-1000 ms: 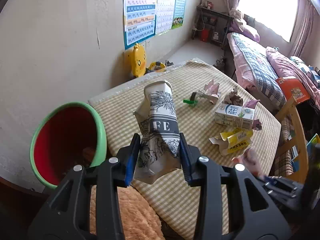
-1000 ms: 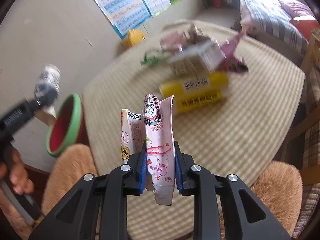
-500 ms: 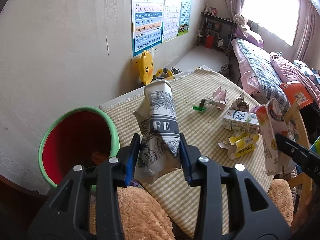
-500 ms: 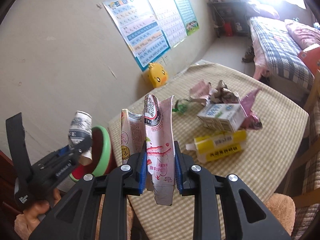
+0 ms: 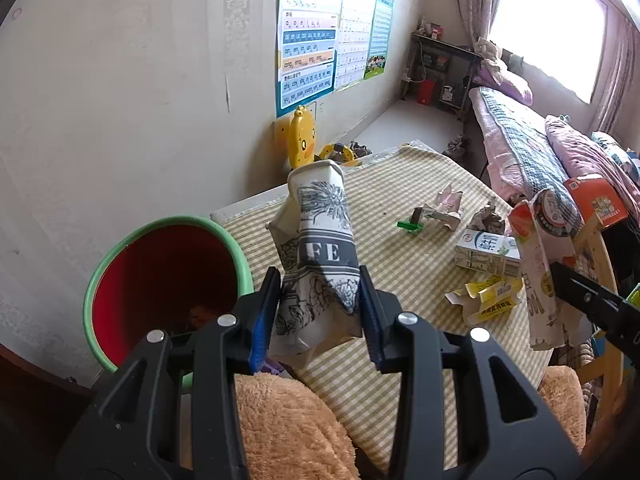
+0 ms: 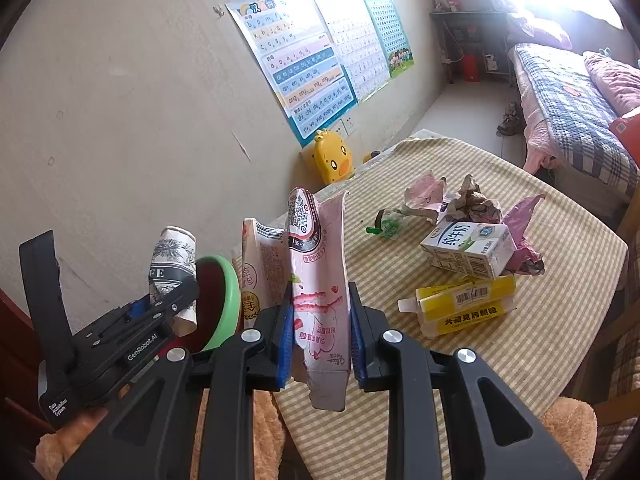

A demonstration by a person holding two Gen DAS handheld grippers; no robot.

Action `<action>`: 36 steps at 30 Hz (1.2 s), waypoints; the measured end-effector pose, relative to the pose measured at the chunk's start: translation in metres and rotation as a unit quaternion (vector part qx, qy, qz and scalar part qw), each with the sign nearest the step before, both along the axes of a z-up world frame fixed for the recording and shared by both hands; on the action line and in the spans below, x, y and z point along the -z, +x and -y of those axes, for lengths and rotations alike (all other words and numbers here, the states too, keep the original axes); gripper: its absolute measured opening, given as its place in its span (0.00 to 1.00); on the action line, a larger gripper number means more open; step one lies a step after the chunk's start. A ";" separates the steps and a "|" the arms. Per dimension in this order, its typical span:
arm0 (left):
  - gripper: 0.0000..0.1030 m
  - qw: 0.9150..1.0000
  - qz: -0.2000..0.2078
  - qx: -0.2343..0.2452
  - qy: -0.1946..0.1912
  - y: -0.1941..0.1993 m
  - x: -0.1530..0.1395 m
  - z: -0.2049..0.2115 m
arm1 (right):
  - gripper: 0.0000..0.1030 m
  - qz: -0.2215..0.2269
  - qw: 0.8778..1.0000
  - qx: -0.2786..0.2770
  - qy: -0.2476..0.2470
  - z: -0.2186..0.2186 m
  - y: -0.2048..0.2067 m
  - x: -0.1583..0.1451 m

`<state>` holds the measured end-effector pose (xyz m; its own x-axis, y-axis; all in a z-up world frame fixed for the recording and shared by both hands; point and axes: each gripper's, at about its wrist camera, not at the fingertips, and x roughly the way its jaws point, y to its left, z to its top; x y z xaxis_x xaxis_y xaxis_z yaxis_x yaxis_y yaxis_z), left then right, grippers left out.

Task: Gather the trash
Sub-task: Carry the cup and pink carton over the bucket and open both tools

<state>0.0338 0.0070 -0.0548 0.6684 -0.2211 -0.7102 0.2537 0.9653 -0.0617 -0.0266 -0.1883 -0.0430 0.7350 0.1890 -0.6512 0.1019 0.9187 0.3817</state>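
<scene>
The checked-cloth surface (image 6: 560, 320) carries a white milk carton (image 6: 468, 250) resting on a yellow box (image 6: 466, 310). Crumpled wrappers (image 6: 472, 202) and a green clip (image 6: 378, 229) lie behind them.

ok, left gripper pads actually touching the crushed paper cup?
Touching. The left wrist view shows both blue pads of the left gripper pressed against the sides of the crushed paper cup, no gap, cup held above the table.

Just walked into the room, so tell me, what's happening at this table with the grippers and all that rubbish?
A person is clearing trash. The left gripper is clamped on a crushed paper cup beside the red bin. The right gripper grips a flattened pink carton. A milk box, a yellow carton and crumpled wrappers lie on the checked tablecloth.
</scene>
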 end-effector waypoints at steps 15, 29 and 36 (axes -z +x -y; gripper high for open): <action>0.36 0.999 0.007 -0.032 0.002 0.008 0.002 -0.023 | 0.22 0.007 1.000 -0.024 -0.015 -0.029 0.016 -0.010; 0.36 0.995 0.011 -0.103 0.013 0.024 0.006 -0.078 | 0.22 0.000 0.998 -0.059 -0.038 -0.065 0.039 -0.010; 0.36 0.991 0.016 -0.132 0.023 0.029 0.004 -0.104 | 0.22 -0.009 0.995 -0.085 -0.045 -0.087 0.054 -0.003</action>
<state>0.0628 0.1110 -0.0591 0.7205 -0.0042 -0.6934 -0.0061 0.9999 -0.0125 0.0276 -0.1014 -0.0405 0.6858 0.2502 -0.6834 -0.0521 0.9535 0.2968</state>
